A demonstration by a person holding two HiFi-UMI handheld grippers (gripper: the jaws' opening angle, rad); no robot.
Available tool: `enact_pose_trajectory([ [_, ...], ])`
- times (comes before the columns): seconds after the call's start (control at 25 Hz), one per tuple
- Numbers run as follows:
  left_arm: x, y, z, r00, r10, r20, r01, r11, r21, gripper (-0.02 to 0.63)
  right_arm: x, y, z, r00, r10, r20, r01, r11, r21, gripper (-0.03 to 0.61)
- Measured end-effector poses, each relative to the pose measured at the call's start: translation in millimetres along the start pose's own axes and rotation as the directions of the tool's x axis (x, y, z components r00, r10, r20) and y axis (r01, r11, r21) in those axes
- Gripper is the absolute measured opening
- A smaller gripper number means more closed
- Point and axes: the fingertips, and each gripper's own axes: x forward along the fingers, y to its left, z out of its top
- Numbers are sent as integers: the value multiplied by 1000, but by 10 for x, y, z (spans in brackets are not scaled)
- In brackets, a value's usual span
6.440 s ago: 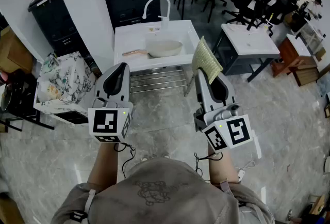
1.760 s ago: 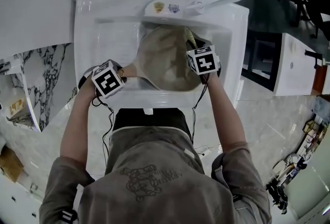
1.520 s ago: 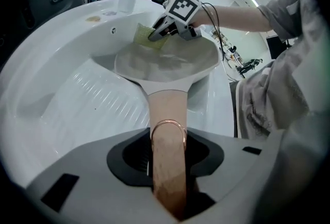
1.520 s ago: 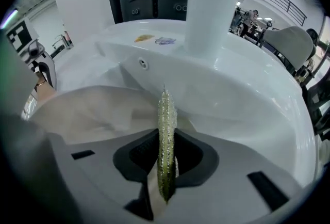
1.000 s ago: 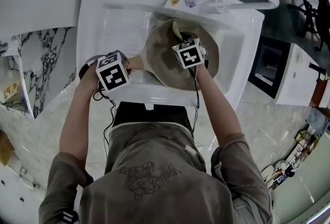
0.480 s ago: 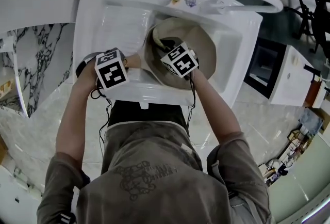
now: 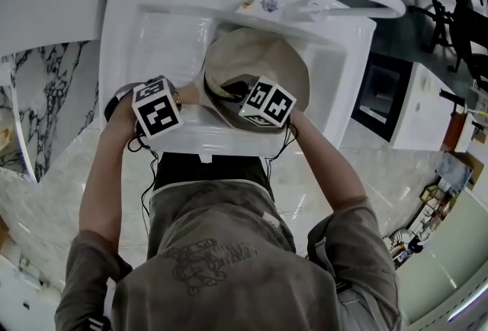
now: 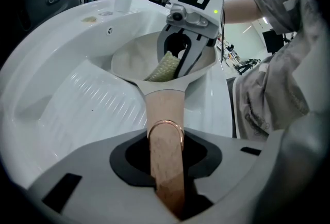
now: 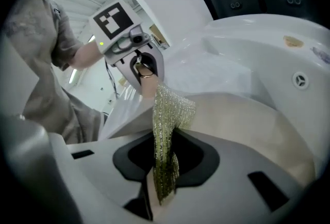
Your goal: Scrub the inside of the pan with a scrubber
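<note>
The pan rests in the white sink. The left gripper has its jaws closed partway round the pan's wooden handle, steadying it. The right gripper has its jaws pinched on the gold mesh scrubber, whose free end lies against the pan's inner wall on the handle side. Scrubbing looks under way. Nothing shows which parts are already clean, so the rest of the inside probably remains to be covered.
</note>
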Motion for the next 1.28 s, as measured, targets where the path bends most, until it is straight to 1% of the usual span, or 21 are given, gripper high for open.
enact_pose_trajectory([
  [0.08, 2, 5, 5, 1000, -1, 1, 1, 1000, 1, 121, -71, 148, -52, 995, 98, -24, -98, 995, -17, 84],
  [0.16, 3, 10, -8, 1000, -3, -2, 3, 1000, 0, 121, -144, 266, -97, 982, 182, -44, -183, 983, -5, 84],
  [0.24, 2, 11, -20, 1000, -5, -4, 5, 1000, -2, 121, -245, 376, -151, 961, 268, -63, -266, 963, 37, 83],
  [0.36, 6, 3, -9, 1000, -6, -4, 6, 1000, -4, 121, -451, 528, -300, 919, 378, -116, -369, 925, 94, 77],
  [0.56, -2, -7, -11, 1000, -12, -5, 12, 1000, -7, 121, -799, 665, -416, 862, 486, -141, -462, 869, 176, 77],
  [0.64, 0, -1, -10, 1000, -11, -4, 11, 1000, -7, 121, -939, 652, -461, 852, 493, -177, -459, 865, 202, 77],
  [0.68, 1, 4, -9, 1000, -10, -3, 10, 1000, -7, 121, -1000, 606, -471, 859, 472, -196, -437, 878, 197, 75],
  [0.72, 1, 3, -8, 1000, -8, -3, 8, 1000, -7, 121, -1051, 526, -463, 879, 427, -210, -396, 901, 176, 75],
  [0.76, 1, -3, -8, 1000, -8, -3, 8, 1000, -8, 121, -1092, 404, -430, 910, 353, -216, -330, 934, 133, 75],
  [0.8, -1, -10, -10, 1000, -9, -3, 9, 1000, -9, 121, -1125, 232, -371, 947, 244, -209, -234, 970, 72, 75],
  [0.84, -2, -14, -12, 1000, -10, -5, 10, 1000, -10, 121, -1158, 12, -286, 978, 105, -182, -106, 994, 5, 75],
  [0.88, -3, -11, -12, 1000, -12, -6, 12, 1000, -12, 121, -1196, -244, -187, 990, -53, -134, 47, 998, -48, 75],
  [0.92, -4, -6, -10, 1000, -13, -7, 13, 1000, -14, 121, -1242, -518, -95, 974, -213, -76, 208, 976, -70, 75],
  [0.96, -4, -1, -7, 1000, -13, -7, 13, 1000, -15, 121, -1286, -778, -32, 933, -358, -25, 356, 932, -63, 75],
  [1.0, -5, 1, -6, 1000, -13, -7, 13, 1000, -15, 121, -1317, -993, -8, 880, -474, 3, 474, 879, -44, 75],
  [1.04, -4, -1, -6, 1000, -12, -7, 12, 1000, -15, 121, -1323, -1146, -19, 828, -561, 6, 561, 827, -34, 75],
  [1.08, -4, -6, -6, 1000, -11, -6, 11, 1000, -15, 121, -1307, -1254, -57, 780, -626, -9, 625, 780, -47, 75],
  [1.12, -2, -10, -4, 1000, -11, -5, 11, 1000, -15, 121, -1275, -1339, -111, 735, -678, -30, 674, 734, -83, 75],
  [1.2, 3, -11, 0, 1000, -15, -4, 14, 1000, -17, 121, -1190, -1487, -216, 652, -755, -65, 736, 651, -184, 75],
  [1.24, 4, -7, 2, 1000, -17, -4, 17, 1000, -18, 121, -1137, -1548, -259, 620, -781, -79, 750, 619, -231, 75],
  [1.28, 2, -3, 1, 1000, -18, -5, 18, 1000, -18, 121, -1074, -1592, -297, 597, -797, -91, 755, 596, -273, 75],
])
